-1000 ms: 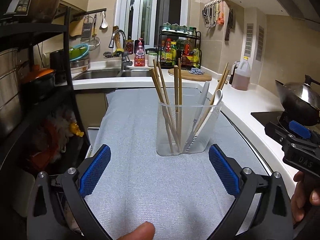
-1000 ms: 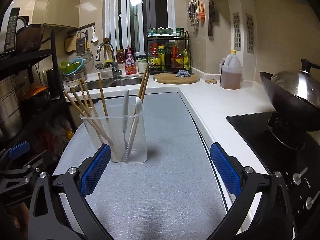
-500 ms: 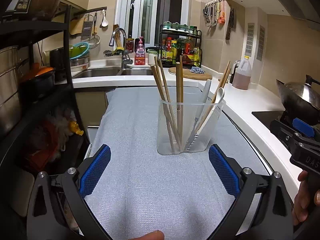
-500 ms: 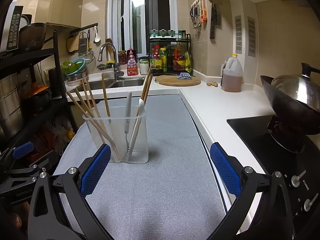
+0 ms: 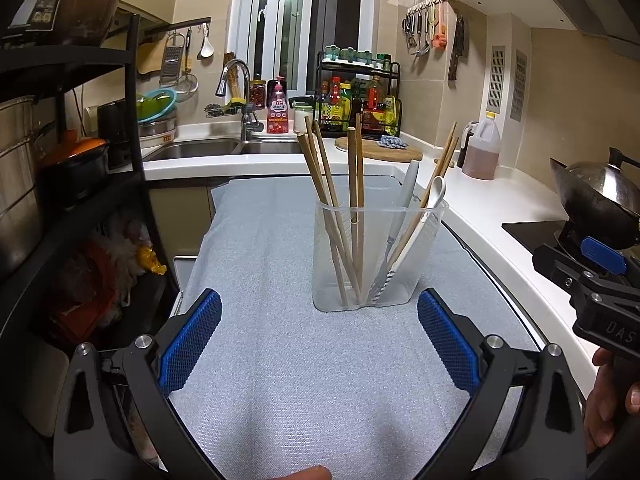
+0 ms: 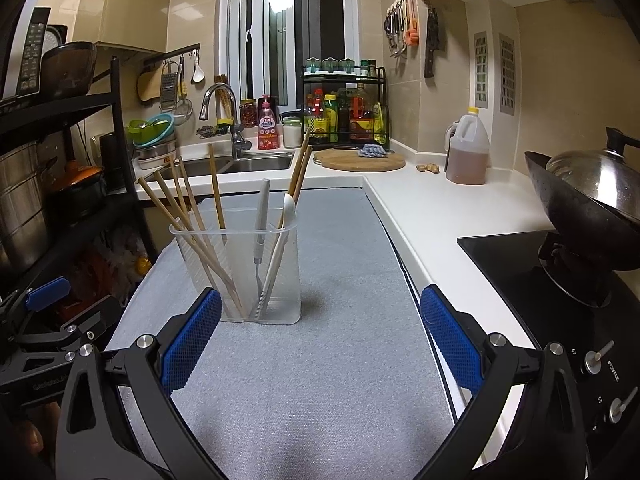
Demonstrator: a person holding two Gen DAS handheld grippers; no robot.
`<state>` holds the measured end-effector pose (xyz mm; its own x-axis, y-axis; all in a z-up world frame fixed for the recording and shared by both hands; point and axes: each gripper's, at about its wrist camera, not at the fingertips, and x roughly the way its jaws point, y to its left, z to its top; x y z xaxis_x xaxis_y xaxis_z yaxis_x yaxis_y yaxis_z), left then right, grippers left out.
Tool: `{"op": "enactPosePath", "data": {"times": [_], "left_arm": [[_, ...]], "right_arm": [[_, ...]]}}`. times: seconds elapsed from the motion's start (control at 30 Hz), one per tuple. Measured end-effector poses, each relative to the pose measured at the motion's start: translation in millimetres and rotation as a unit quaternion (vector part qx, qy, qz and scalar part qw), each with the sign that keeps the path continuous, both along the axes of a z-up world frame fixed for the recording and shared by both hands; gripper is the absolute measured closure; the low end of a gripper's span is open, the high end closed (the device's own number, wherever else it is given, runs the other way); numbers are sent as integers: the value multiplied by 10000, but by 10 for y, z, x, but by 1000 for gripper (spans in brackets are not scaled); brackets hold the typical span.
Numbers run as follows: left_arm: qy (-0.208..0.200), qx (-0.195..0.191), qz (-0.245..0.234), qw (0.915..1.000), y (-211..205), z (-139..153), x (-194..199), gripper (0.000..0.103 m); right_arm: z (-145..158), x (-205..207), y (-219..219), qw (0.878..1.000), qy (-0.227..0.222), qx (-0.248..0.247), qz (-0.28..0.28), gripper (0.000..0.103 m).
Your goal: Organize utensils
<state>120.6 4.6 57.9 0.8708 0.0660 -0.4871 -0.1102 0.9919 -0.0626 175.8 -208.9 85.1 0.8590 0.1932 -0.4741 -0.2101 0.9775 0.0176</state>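
Observation:
A clear plastic utensil holder (image 5: 416,276) stands upright on the grey mat (image 5: 280,360). It holds several wooden chopsticks (image 5: 352,176), a grey-handled fork (image 5: 408,184) and a white spoon (image 5: 434,196). My left gripper (image 5: 319,338) is open and empty, a short way in front of the holder. In the right wrist view the holder (image 6: 286,280) stands just beyond my left fingertip (image 6: 192,336). My right gripper (image 6: 320,338) is open and empty, to the right of the holder.
A black shelf rack (image 5: 80,160) with pots stands to the left. A sink (image 5: 216,148) and spice rack (image 5: 356,100) are at the back. A wok (image 6: 584,208) sits on the black hob (image 6: 540,300) to the right, with an oil jug (image 6: 468,152) behind.
Both views have shifted slightly; the holder looks a little lower and nearer. Both grippers stay open and empty.

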Motion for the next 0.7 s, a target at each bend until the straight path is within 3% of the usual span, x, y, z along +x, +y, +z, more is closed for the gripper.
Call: {"op": "enactPosePath", "data": {"times": [0.7], "left_arm": [[-87,40,-4,10000,-22,44,-18,8]], "right_arm": [[-32,-1,14,10000,8,-28,34,5]]}}
